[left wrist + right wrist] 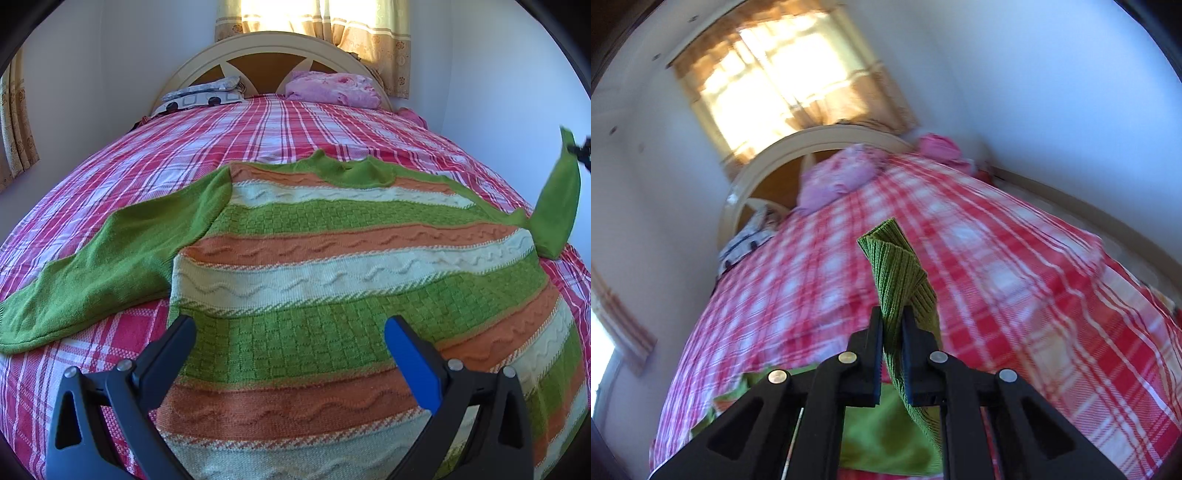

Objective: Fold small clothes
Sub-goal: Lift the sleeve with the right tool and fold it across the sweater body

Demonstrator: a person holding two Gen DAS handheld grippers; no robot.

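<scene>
Striped sweater [332, 266] flat, green sleeve [556, 218] lifted

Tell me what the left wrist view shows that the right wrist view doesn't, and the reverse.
Only the left wrist view: the striped sweater spread flat, its left sleeve lying on the bed, and the open left gripper over the hem. Only the right wrist view: the right gripper shut on the ribbed green cuff. Both: the raised right sleeve, the plaid bedspread, the pink pillow and the headboard.

Sweater's [332, 266] hem cut off below.
</scene>
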